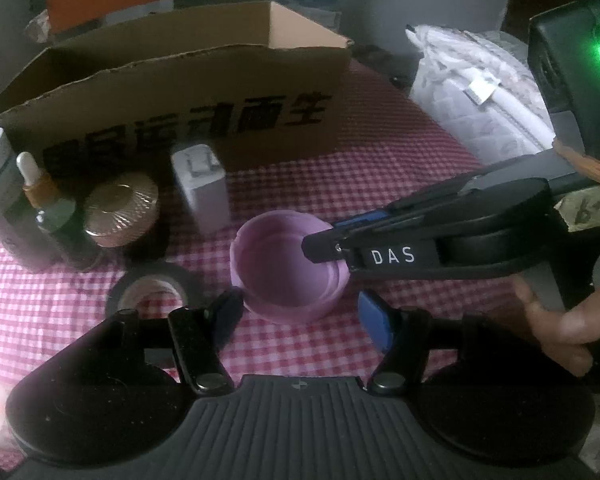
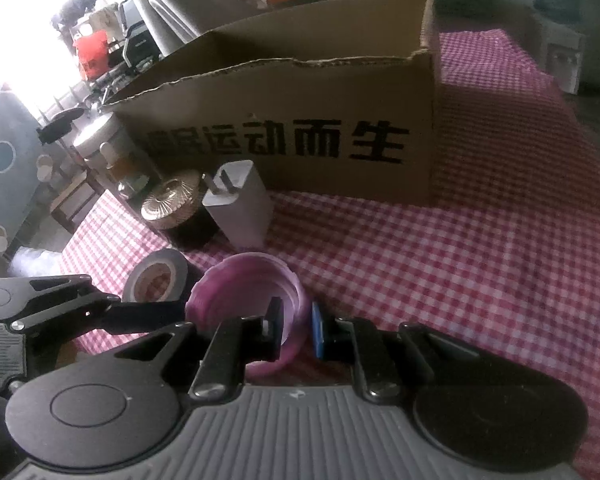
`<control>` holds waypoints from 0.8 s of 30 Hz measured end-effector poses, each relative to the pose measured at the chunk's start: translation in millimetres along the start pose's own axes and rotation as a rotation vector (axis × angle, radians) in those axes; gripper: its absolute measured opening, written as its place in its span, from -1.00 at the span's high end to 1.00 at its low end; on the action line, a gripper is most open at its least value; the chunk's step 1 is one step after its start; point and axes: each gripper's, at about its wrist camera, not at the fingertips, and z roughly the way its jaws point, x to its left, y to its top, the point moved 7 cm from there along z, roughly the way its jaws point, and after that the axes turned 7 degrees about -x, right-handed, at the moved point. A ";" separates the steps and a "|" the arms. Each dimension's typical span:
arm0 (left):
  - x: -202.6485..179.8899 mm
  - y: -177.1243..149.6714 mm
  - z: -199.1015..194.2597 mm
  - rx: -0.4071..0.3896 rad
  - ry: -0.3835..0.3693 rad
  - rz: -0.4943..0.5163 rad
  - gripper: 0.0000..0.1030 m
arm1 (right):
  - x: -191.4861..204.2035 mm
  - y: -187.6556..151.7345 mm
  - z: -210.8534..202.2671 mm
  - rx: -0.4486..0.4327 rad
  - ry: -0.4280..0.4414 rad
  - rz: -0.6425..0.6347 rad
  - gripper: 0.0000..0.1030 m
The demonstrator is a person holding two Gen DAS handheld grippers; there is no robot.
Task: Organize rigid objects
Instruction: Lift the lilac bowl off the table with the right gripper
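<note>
While right tool (image 2: 296, 326) pinches its wall, pink cup (image 1: 288, 268) empty; left tool (image 1: 300, 312) agape.

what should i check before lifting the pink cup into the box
1. Right gripper shut on pink cup wall, one finger inside, one outside: ok.
2. Left gripper clear of cup: ok, open, jaws straddle it without touching.
3. Cup upright: ok.
4. Tape roll clear of cup: cannot tell, it sits very close.
5. Box top open: ok.
6. Room inside box: cannot tell.
</note>
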 end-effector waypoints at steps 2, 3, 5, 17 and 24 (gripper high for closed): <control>-1.4 -0.9 0.5 0.002 -0.015 -0.005 -0.25 | -1.9 -1.4 -3.5 0.001 -0.010 -0.007 0.70; -1.3 -0.9 0.8 0.002 -0.016 -0.008 -0.25 | -2.7 -2.0 -5.2 0.002 -0.012 -0.009 0.70; 0.7 -1.1 1.8 0.005 -0.017 -0.013 -0.25 | -3.7 -3.4 -6.5 0.007 -0.009 -0.005 0.70; 6.2 -0.5 16.7 0.010 0.010 0.008 -0.26 | -3.9 0.0 0.1 0.009 -0.011 0.015 0.69; 8.6 1.1 17.6 0.002 0.006 0.013 -0.26 | -4.3 1.6 0.9 0.005 -0.015 0.017 0.69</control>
